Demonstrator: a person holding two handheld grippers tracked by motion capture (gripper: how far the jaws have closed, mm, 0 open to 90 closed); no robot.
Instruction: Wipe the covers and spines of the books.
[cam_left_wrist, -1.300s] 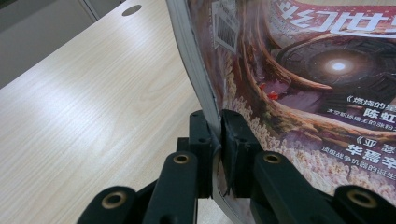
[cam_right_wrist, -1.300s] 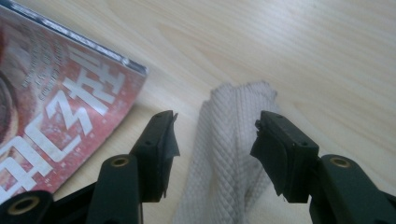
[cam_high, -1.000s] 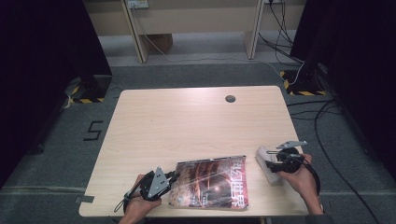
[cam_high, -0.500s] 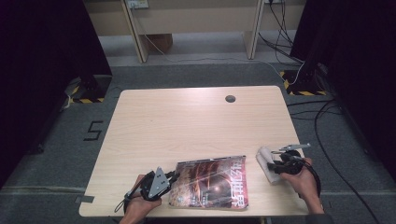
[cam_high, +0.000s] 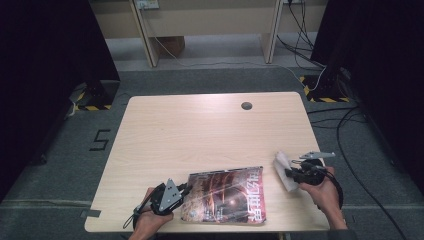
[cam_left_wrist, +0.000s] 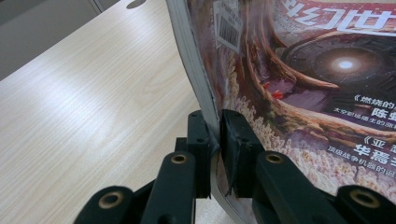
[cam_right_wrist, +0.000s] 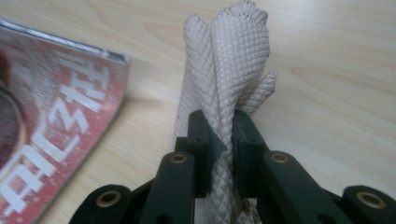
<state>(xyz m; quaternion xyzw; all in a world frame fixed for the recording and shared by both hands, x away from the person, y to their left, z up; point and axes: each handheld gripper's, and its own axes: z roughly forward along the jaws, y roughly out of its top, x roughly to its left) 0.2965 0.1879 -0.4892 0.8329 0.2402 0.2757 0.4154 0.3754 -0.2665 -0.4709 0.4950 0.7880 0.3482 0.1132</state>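
Right gripper (cam_right_wrist: 219, 135) jaws just closed onto white cloth (cam_right_wrist: 229, 70), now pinched, near right of table (cam_high: 210, 130). Left gripper (cam_left_wrist: 212, 140) clamped on magazine (cam_left_wrist: 299, 93) edge, near centre. Cloth secured, ready for wiping cover.

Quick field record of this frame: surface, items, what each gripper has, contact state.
surface: wooden table
items: magazine, white cloth
left gripper: shut on the magazine's edge, near the front left of the table
right gripper: jaws have just been closing, now shut on the bunched white cloth
magazine state: lying on the table, cover up
cloth position: right of the magazine, apart from it
other: round hole near the far edge
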